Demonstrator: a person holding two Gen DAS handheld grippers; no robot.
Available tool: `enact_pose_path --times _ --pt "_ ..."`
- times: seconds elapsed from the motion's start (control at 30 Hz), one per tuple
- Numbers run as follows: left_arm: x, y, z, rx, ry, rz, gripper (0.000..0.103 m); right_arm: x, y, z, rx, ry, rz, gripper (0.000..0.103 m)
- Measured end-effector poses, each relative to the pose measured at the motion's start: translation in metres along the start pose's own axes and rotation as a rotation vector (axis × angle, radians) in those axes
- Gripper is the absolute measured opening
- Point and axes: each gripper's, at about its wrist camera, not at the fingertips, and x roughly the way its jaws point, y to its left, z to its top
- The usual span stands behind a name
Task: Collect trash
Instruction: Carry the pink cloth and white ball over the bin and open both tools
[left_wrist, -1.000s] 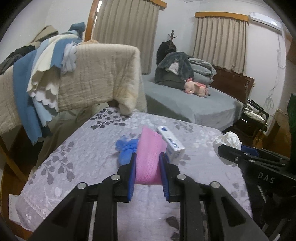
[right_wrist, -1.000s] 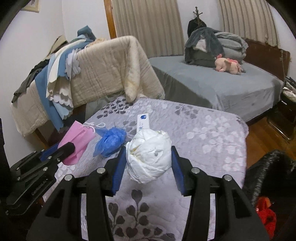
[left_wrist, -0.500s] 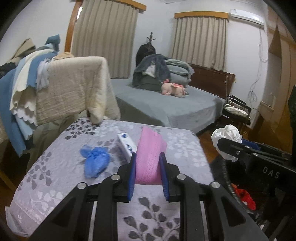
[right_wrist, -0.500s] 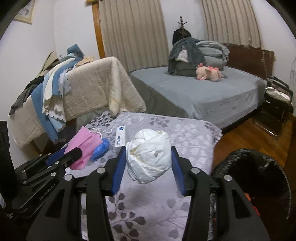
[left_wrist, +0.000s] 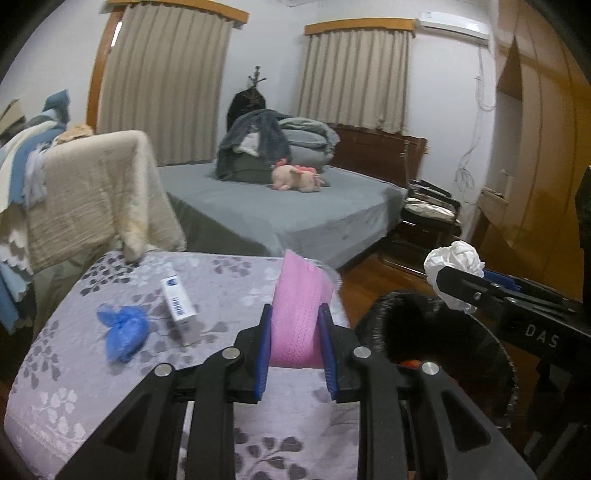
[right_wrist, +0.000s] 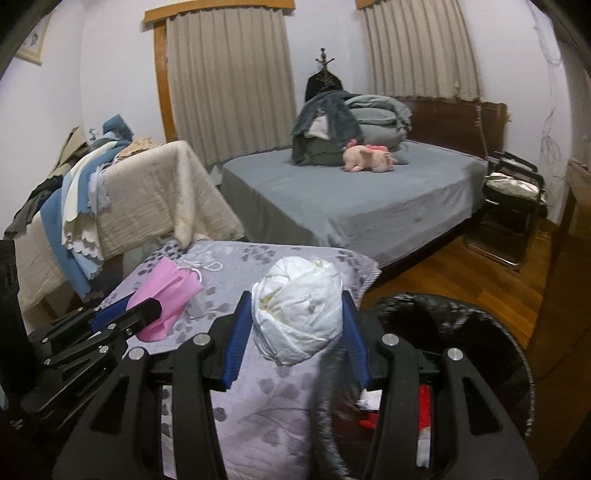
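My left gripper (left_wrist: 295, 314) is shut on a pink face mask (left_wrist: 297, 306) and holds it above the right part of the table (left_wrist: 74, 387). It also shows in the right wrist view (right_wrist: 166, 295). My right gripper (right_wrist: 297, 317) is shut on a white crumpled paper ball (right_wrist: 297, 314), held near the rim of a black trash bin (right_wrist: 480, 325) that has red and white scraps inside. The ball also shows in the left wrist view (left_wrist: 454, 266), above the bin (left_wrist: 436, 339). A blue crumpled wad (left_wrist: 123, 332) and a small white box (left_wrist: 179, 306) lie on the table.
A chair draped with beige and blue blankets (left_wrist: 92, 195) stands behind the table. A grey bed (right_wrist: 351, 199) with a pink plush toy (right_wrist: 369, 158) is beyond. A black folding chair (right_wrist: 513, 206) and wooden floor (right_wrist: 443, 273) are at the right.
Both grippers have swung right with their loads, away from the table's middle toward the bin. The bin has come into view under the right gripper.
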Motion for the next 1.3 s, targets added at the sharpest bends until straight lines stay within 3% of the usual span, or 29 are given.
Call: enact_pose_path --times 0.63,0.93,1.2,1.3 --pt "0.033 -0.109 0.0 0.13 0.05 -0.209 0.024 -0.043 -0.109 -0.027 0.098 0.001 -0.202 0.046" --pt "0.062 -0.154 -0.009 0.181 0.085 -0.278 0.024 -0.04 -0.15 -0.049 0.139 0.034 -0.264 0.046" --pt "0.088 -0.17 -0.019 0.181 0.142 -0.322 0.025 -0.028 -0.17 -0.062 0.159 0.066 -0.296 0.05" --pt "0.093 -0.172 -0.021 0.175 0.161 -0.339 0.04 -0.023 -0.177 -0.066 0.166 0.08 -0.311 0.058"
